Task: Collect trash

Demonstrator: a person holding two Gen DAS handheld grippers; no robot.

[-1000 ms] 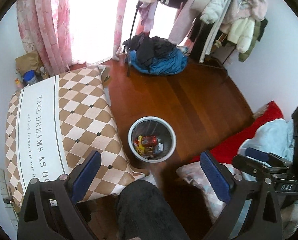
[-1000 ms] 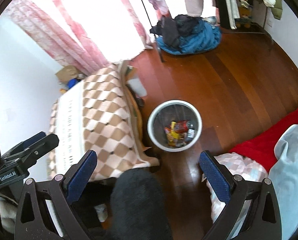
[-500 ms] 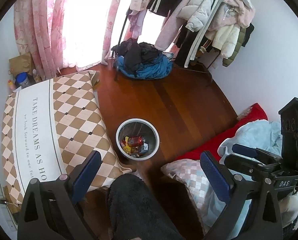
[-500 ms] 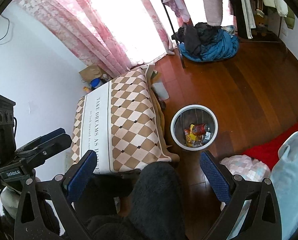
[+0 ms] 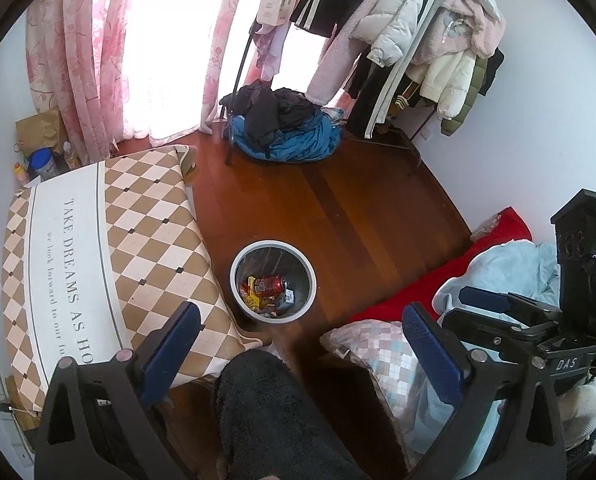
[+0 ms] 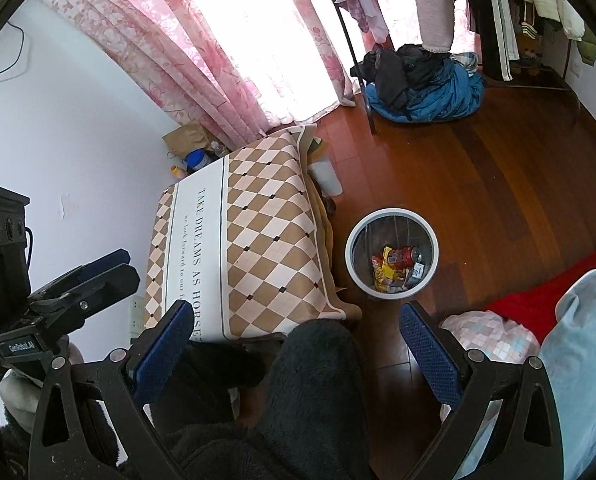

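A round white-rimmed trash bin (image 5: 235, 276) stands on the wooden floor and holds a red can (image 5: 269, 283) and yellow wrappers; it also shows in the right wrist view (image 6: 434, 256) with the can (image 6: 406, 255). My left gripper (image 5: 302, 344) is open and empty, high above the floor, with the bin ahead between its fingers. My right gripper (image 6: 295, 340) is open and empty, also high up. Each gripper shows in the other's view: the right one (image 5: 510, 312) at the right, the left one (image 6: 93, 276) at the left.
A low table with a checked cloth (image 5: 97, 260) stands left of the bin. A pile of dark and blue clothes (image 5: 285, 128) lies by a clothes rack (image 5: 410, 52). Pink curtains (image 5: 81, 56), a red blanket (image 5: 450, 276), a checked pillow (image 5: 374, 344) and a dark fleece-clad leg (image 5: 265, 412) are near.
Both grippers have risen and pulled back: the bin looks smaller and farther off, and more of the curtains, rack and walls shows. Both stay open and empty.
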